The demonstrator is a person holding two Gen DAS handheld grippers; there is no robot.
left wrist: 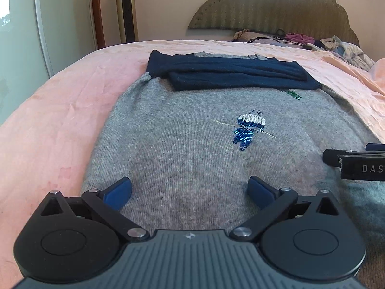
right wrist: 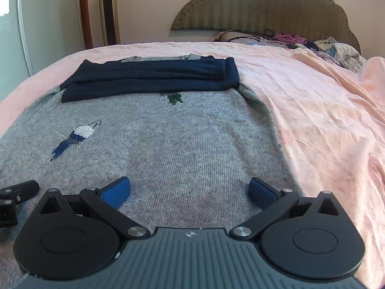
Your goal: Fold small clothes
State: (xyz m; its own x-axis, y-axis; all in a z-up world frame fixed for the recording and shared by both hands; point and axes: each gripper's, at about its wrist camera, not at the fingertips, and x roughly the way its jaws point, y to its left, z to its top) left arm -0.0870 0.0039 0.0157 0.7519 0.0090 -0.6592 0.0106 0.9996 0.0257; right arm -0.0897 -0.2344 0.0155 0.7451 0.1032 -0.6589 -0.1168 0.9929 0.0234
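Note:
A grey knit sweater [left wrist: 182, 139] [right wrist: 182, 139] lies flat on the pink bed sheet [left wrist: 48, 110]. Its navy sleeves [left wrist: 226, 72] [right wrist: 154, 79] are folded across the far end. A sequined blue and white bird [left wrist: 249, 127] [right wrist: 74, 137] and a small green motif [right wrist: 174, 97] decorate its front. My left gripper [left wrist: 190, 190] hovers over the near left part of the sweater, its jaws wide open with only fabric below. My right gripper [right wrist: 190, 190] stands open over the near right part, close to the sweater's right edge. Each gripper's black tip [left wrist: 349, 161] [right wrist: 19, 190] shows in the other's view.
A padded headboard [left wrist: 272, 7] stands at the far end, with a heap of loose clothes and cords [left wrist: 336, 45] [right wrist: 332, 48] in front of it. A gold tower unit [left wrist: 126, 7] and a white door [left wrist: 24, 24] are at the far left. Bare pink sheet [right wrist: 324, 125] spreads to the right.

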